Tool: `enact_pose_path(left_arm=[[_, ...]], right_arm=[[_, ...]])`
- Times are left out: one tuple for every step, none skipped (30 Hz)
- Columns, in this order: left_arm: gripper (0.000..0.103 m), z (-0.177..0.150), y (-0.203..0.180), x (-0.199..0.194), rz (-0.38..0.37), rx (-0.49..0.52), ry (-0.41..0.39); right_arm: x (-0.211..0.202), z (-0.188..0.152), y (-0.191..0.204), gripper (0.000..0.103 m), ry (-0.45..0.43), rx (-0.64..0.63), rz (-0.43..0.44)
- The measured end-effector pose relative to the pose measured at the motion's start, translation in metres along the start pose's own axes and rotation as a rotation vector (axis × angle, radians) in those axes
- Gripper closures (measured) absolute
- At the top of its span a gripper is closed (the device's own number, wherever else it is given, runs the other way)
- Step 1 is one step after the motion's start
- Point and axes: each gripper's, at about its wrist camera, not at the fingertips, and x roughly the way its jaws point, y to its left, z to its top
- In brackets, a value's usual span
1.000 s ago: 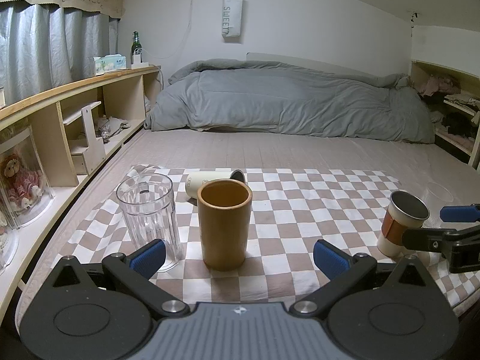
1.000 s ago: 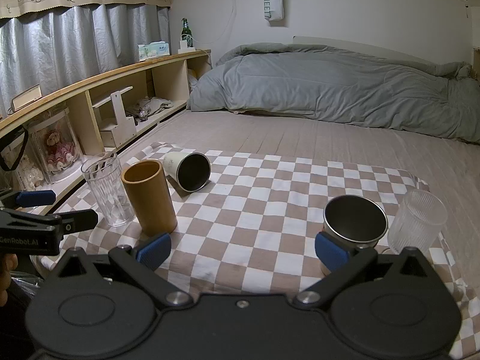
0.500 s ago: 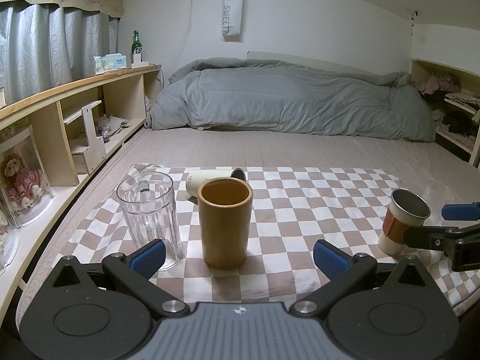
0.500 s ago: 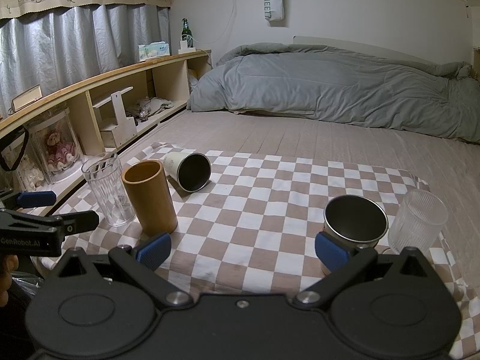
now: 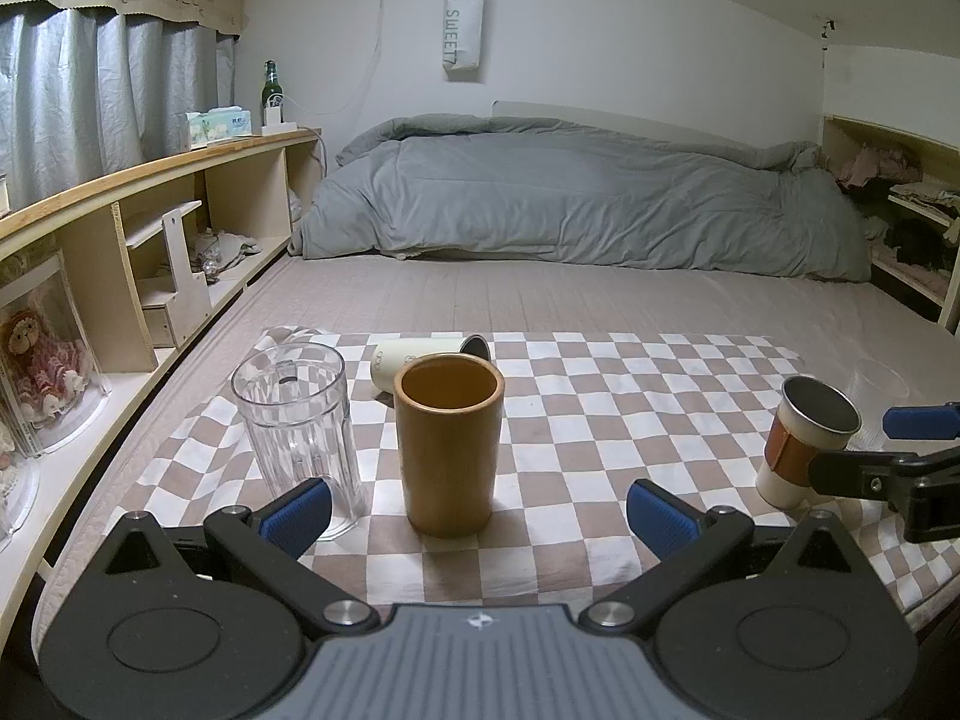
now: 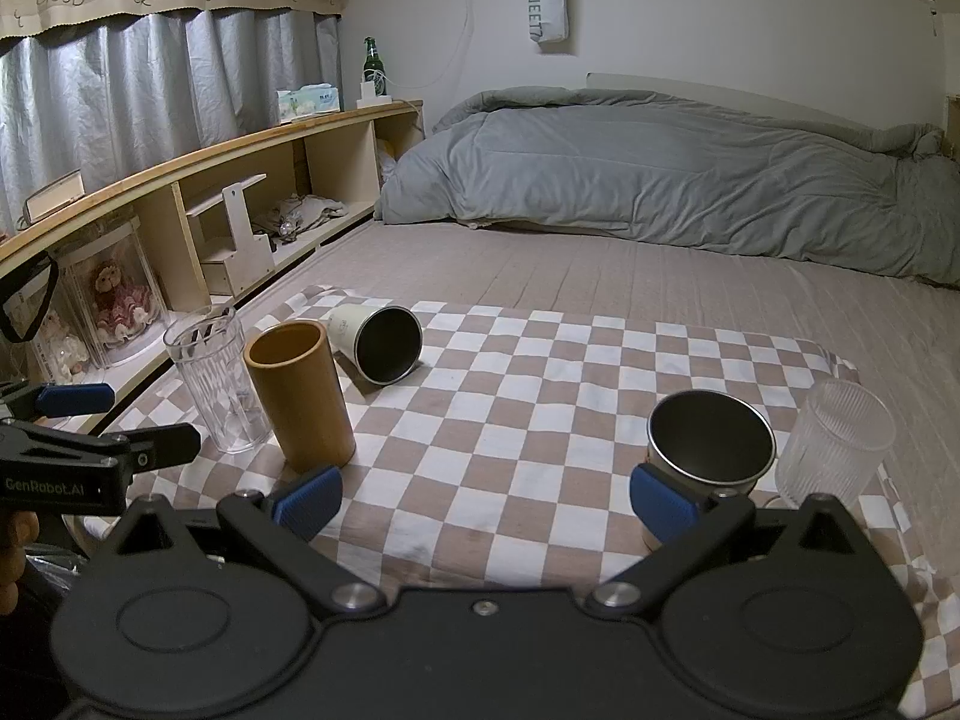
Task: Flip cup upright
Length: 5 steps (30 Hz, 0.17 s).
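Cup point(image 6: 375, 343) lies on its side on the cloth point(image 6: 540, 396), behind the brown tumbler point(image 6: 300, 396), mouth turned toward our right gripper point(image 6: 485, 498). Our left gripper point(image 5: 477, 507) is nearer, but the tumbler blocks it. Both grippers are wide open and hold nothing.

Black left gripper point(image 5: 477, 513), right gripper point(image 6: 485, 498); blue pads, silver screws

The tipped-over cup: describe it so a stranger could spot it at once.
On the checkered cloth spread over the bed, look to the far left corner, just behind the tall tan cup and clear tumbler. The cream cup there is the only one lying on its side, dark inside showing.
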Motion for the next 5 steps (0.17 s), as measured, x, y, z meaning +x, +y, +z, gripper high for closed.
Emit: enact_pose_path(left_arm=[[0.0, 0.0, 0.0001, 0.0, 0.001, 0.0, 0.0], [0.0, 0.0, 0.0001, 0.0, 0.001, 0.0, 0.0], [0.0, -0.0003, 0.0004, 0.0003, 0.001, 0.001, 0.001], [0.0, -0.0006, 0.0007, 0.0005, 0.001, 0.003, 0.001], [0.0, -0.0006, 0.0007, 0.0005, 0.002, 0.003, 0.001]], right_arm=[[0.0001, 0.0002, 0.0001, 0.0, 0.0, 0.0, -0.001], [0.0, 0.0001, 0.0002, 0.0, 0.0, 0.0, -0.001], [-0.0002, -0.0002, 0.0001, 0.0, 0.0, 0.001, -0.002], [-0.0002, -0.0002, 0.0001, 0.0, 0.0, 0.001, -0.001], [-0.0002, -0.0002, 0.0001, 0.0, 0.0, 0.001, -0.001]])
